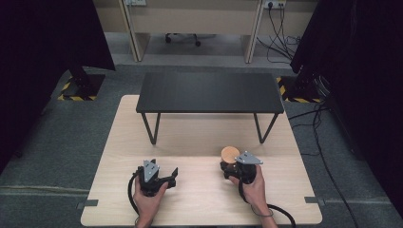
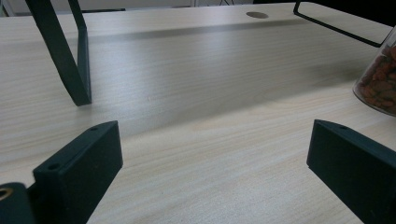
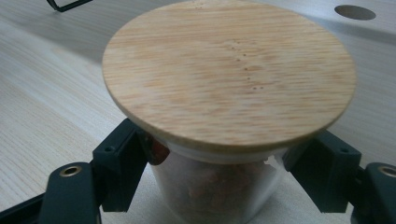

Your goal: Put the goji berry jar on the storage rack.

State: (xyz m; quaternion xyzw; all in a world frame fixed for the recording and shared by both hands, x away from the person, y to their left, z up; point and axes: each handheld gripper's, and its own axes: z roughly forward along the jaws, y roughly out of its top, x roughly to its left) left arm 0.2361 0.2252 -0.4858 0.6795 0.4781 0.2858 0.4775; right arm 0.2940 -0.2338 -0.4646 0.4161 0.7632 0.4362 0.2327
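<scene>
A glass jar (image 1: 230, 154) with a round wooden lid (image 3: 229, 70) stands on the light wooden table (image 1: 190, 199), right of the middle near the front. It holds reddish-brown pieces (image 2: 380, 79). My right gripper (image 1: 228, 167) has its two black jaws pressed against the glass just under the lid, one on each side; in the right gripper view the right gripper (image 3: 219, 163) is shut on the jar. My left gripper (image 1: 159, 168) rests low over the table to the jar's left. The left gripper (image 2: 215, 140) is open, with bare wood between its jaws.
A low black stand (image 1: 209, 92) on thin metal legs (image 2: 70, 60) occupies the back half of the table. Bare tabletop lies under it and between the two grippers. A round cable hole (image 2: 257, 15) sits near the far edge. Cables trail on the floor at the right.
</scene>
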